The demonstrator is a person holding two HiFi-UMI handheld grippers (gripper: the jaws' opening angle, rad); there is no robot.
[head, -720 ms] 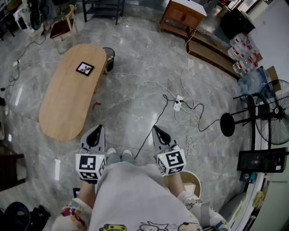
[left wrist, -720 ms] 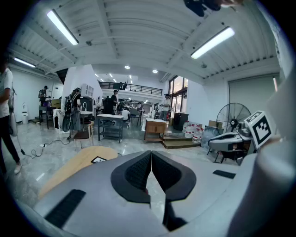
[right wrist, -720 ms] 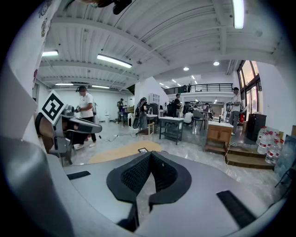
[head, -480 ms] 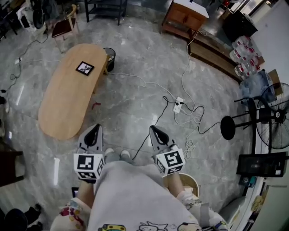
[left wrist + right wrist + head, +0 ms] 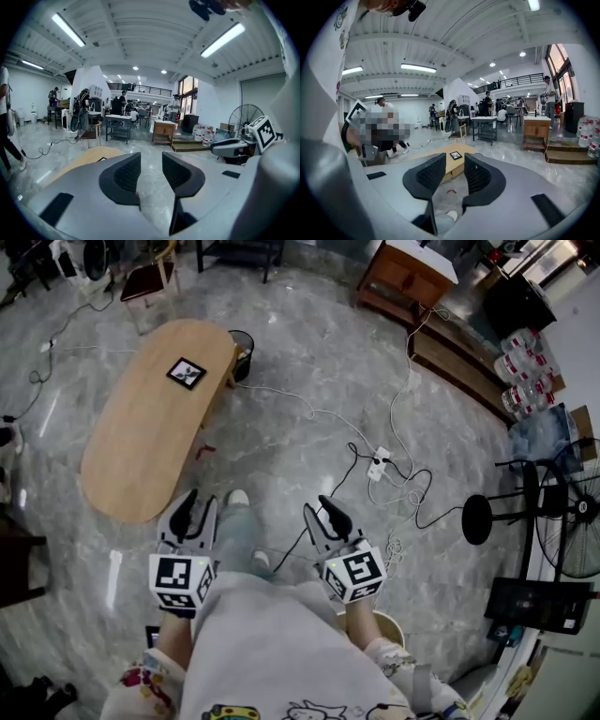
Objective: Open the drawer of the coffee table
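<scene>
The coffee table is a long oval with a light wooden top and a small black-and-white marker tile on it; it stands ahead and to the left on the marble floor. No drawer shows in any view. My left gripper hangs in the air short of the table's near end, jaws apart with nothing between them. My right gripper is held level with it further right, also with a gap and empty. The left gripper view shows the table beyond the left gripper. The right gripper view shows the table beyond the right gripper.
A black bin stands by the table's far end. White and black cables with a power strip cross the floor to the right. A fan stand, a wooden cabinet and a chair ring the room. The person's foot is between the grippers.
The person has stepped forward, one leg now reaching out between the grippers. The table sits a little nearer the left gripper. Both grippers keep their gap.
</scene>
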